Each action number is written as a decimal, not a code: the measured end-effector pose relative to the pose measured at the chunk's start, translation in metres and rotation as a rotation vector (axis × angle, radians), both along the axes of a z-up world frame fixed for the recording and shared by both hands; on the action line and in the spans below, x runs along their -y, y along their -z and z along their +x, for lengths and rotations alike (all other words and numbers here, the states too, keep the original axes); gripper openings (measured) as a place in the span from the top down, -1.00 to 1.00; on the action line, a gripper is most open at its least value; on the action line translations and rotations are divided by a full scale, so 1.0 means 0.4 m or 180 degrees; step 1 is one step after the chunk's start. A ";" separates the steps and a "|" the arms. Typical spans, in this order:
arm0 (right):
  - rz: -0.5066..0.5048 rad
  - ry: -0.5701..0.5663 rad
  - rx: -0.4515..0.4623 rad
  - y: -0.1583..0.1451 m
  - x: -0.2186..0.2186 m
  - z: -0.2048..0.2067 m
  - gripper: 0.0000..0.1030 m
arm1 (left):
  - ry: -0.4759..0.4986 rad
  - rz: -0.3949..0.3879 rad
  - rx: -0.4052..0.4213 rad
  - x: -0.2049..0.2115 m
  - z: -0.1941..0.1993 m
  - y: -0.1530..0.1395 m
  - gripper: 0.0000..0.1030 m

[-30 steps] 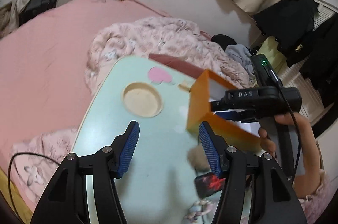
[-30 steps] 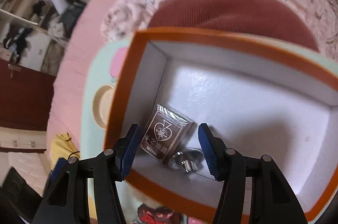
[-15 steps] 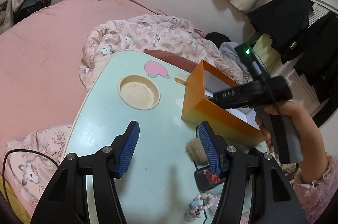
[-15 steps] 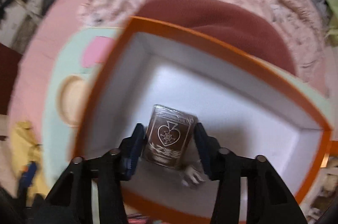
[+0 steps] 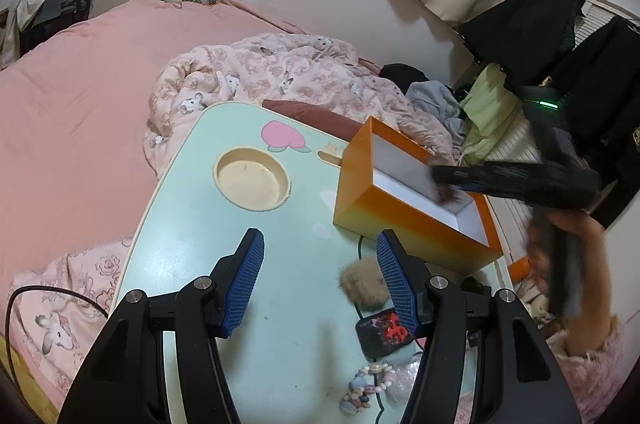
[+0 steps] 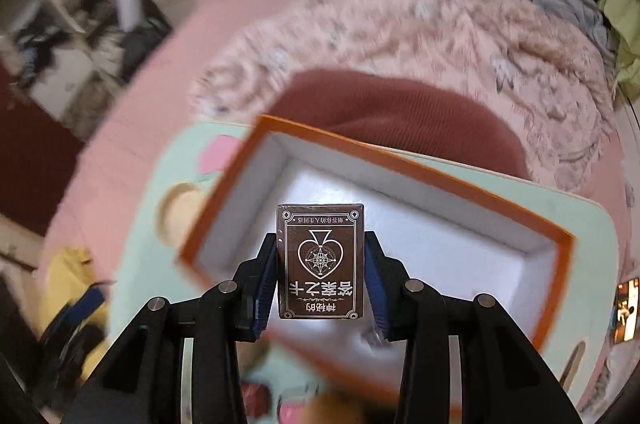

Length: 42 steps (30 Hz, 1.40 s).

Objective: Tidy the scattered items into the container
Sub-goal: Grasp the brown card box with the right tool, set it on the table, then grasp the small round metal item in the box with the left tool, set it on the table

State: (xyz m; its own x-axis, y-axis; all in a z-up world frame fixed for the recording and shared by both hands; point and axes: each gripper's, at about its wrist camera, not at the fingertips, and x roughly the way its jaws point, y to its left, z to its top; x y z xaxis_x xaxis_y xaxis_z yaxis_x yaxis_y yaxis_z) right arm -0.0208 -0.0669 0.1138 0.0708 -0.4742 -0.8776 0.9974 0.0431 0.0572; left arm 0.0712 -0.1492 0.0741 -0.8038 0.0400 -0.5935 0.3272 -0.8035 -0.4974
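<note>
My right gripper (image 6: pixel 320 238) is shut on a brown card box (image 6: pixel 320 260) with a heart emblem, held upright above the open orange box (image 6: pixel 420 176), whose inside is white. In the left wrist view the right gripper (image 5: pixel 446 190) shows blurred over that orange box (image 5: pixel 400 224), held by a hand. My left gripper (image 5: pixel 320 236) hangs open over the mint table (image 5: pixel 280 284) with nothing between its fingers. A tan fluffy ball (image 5: pixel 362 282) lies just inside its right finger. A black case with a red pattern (image 5: pixel 380 334) and a bead bracelet (image 5: pixel 364 390) lie nearer the front.
The table has a round cream cup recess (image 5: pixel 252 180) and a pink peach print (image 5: pixel 284 138). It stands on a pink bed with a flowered quilt (image 5: pixel 280 72). A dark red cushion (image 6: pixel 400 112) lies behind the box. Clothes hang at the right.
The right gripper closed on the card box that lay inside the orange box and lifted it up out of the box. The left gripper stayed open and nearly still.
</note>
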 end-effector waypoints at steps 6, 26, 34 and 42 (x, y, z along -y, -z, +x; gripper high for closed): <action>-0.0096 -0.0320 0.0187 0.039 -0.238 0.034 0.24 | 0.0124 -0.0034 0.0050 -0.035 -0.046 -0.003 -0.15; -0.1297 0.0092 0.0509 0.080 -0.441 -0.059 -0.28 | 0.0923 -0.0816 0.0775 -0.192 -0.361 -0.130 -0.15; -0.1291 0.0557 0.0705 0.095 -0.501 -0.141 -0.40 | 0.1344 -0.0851 0.0989 -0.284 -0.436 -0.104 -0.15; -0.1187 0.0434 0.0779 0.103 -0.516 -0.129 -0.40 | 0.1190 -0.0890 0.1447 -0.321 -0.530 -0.064 -0.15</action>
